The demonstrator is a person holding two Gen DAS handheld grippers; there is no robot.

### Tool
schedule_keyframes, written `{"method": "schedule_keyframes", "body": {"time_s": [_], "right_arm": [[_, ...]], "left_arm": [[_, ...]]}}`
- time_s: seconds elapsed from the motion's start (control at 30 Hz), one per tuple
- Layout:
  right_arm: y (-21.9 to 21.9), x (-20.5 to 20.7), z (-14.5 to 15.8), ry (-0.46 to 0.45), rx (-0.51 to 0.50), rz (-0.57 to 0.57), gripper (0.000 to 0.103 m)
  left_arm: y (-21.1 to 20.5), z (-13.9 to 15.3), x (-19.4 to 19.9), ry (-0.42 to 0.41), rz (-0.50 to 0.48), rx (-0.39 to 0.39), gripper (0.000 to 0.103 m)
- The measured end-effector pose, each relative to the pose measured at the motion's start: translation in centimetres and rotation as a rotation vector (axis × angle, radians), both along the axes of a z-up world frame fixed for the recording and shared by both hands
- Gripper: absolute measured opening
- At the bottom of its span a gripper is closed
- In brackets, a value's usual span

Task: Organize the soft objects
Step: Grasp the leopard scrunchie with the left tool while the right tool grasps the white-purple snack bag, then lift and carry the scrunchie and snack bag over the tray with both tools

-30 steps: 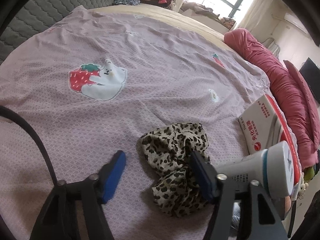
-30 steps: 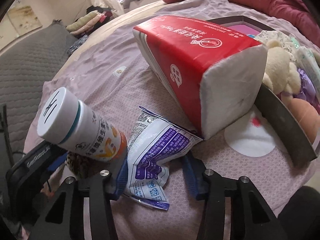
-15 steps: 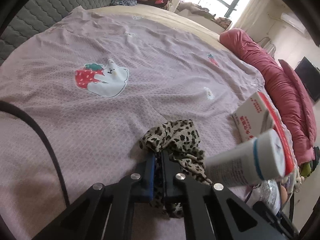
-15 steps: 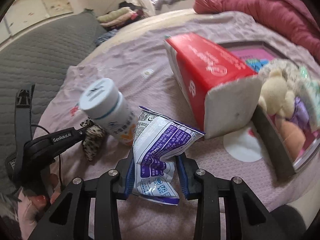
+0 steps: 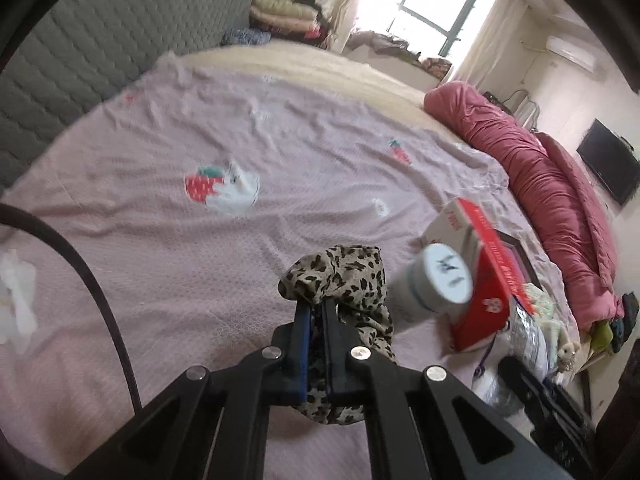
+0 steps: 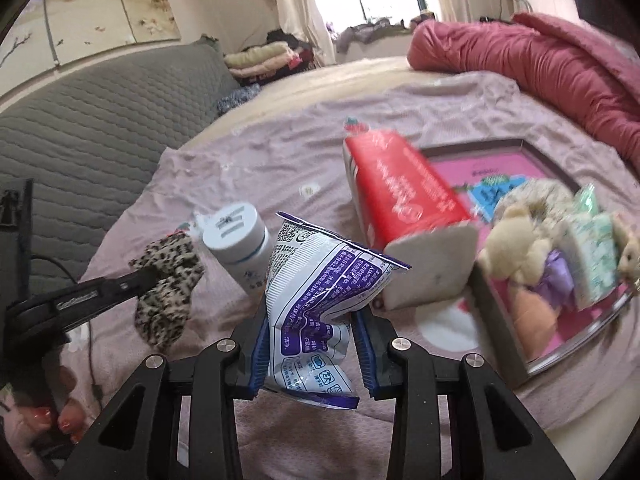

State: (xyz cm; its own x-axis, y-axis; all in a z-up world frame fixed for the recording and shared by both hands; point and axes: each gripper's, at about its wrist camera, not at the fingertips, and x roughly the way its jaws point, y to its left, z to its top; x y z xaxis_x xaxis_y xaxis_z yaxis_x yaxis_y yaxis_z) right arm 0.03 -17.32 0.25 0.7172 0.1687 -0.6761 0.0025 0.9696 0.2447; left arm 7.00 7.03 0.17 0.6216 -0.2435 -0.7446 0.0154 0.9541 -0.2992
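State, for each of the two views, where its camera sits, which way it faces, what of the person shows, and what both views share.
Left wrist: on the left tool, facing down across the bed toward the window; tool shut on leopard cloth; no body part shows.
Right wrist: on the right tool, facing the tray; tool shut on snack packet; a hand shows.
Shared: white bottle, red pack, leopard cloth.

One leopard-print cloth (image 6: 168, 280), one purple-and-white pouch (image 6: 320, 292), one white bottle (image 6: 240, 240), one red tissue pack (image 6: 400, 196), one tray (image 6: 496, 312), two plush bears (image 6: 516, 244).
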Motion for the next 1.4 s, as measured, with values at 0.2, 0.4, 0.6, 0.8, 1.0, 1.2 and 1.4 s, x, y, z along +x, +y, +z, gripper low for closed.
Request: {"method": "schedule_keyframes", "body": {"time_s": [0.2,0.4,0.6,0.8,1.0,1.2,1.4], "right_arm": [[-1.7,-1.2,2.7,-0.081,0.003,-0.001,0.037],[-3.9,-2.0,4.2,-0.113,0.041,-0.037,0.037],[-6.9,-3.1,5.4,-0.148,0.062,-0.094,0.037],[-10.3,-4.3,6.6,-0.188,0.034,-0.171,0.037],[-13.6,-4.8,7.4,-0.221,0.012,-0.241,0.037],[-17.6,-5.2,8.4,-0.240,-0.031,-0.309,0.037],[-20.6,-5.3,8.2,-0.229,-0.083,-0.351,0.037]], "left_arm": [[-2.5,4.3,-3.1,-0.068,-0.037,0.056,0.005],[-5.6,6.6,-5.2,-0.100,-0.084,0.074,0.005],[-9.1,8.1,-6.1,-0.126,-0.143,0.075,0.005],[-13.2,9.0,-6.5,-0.138,-0.211,0.071,0.005],[-17.2,9.5,-6.4,-0.142,-0.277,0.063,0.005],[-21.2,9.3,-5.8,-0.143,-0.346,0.059,0.005],[-25.1,8.2,-4.7,-0.109,-0.407,0.051,0.005]]}}
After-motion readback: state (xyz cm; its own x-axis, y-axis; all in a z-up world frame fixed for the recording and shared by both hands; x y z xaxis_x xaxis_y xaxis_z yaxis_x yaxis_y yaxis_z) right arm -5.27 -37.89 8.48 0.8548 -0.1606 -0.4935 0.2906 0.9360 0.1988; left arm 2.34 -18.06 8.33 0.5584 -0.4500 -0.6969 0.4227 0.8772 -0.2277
